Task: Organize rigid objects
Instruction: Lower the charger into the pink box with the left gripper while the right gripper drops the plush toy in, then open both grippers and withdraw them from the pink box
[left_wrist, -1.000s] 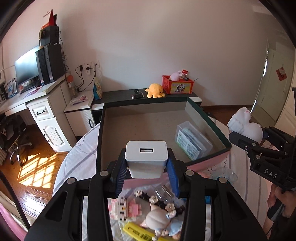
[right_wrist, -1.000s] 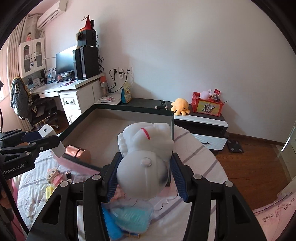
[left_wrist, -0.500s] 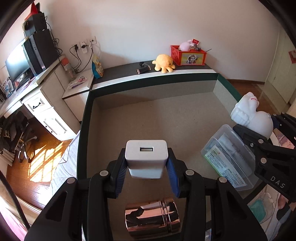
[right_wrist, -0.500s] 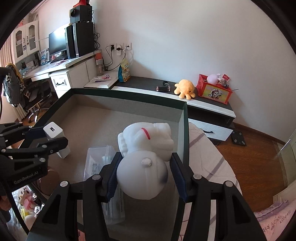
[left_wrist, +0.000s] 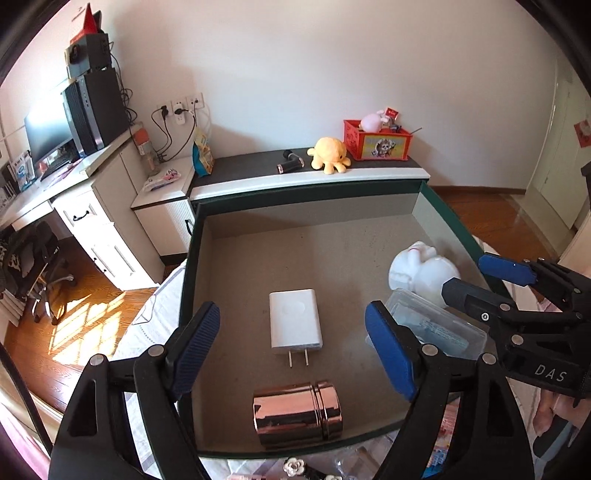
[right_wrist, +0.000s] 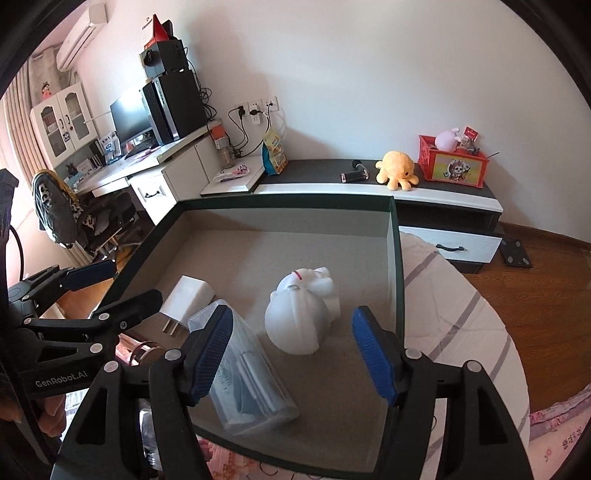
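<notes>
Both drops done: charger (left_wrist: 294, 320) and figurine (right_wrist: 303, 314) now lie in box (left_wrist: 192, 295). Left gripper (left_wrist: 291, 349) and right gripper (right_wrist: 291, 345) opening wide, empty; next pickups due.

Home bedroom: bed (right_wrist: 461, 325), computer desk (right_wrist: 147, 166), plush octopus (right_wrist: 397, 170).

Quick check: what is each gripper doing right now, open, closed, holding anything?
Left gripper: jaws opening, empty; the white charger lies in the box below.
Right gripper: jaws opening, empty; the white figurine sits in the box.
</notes>
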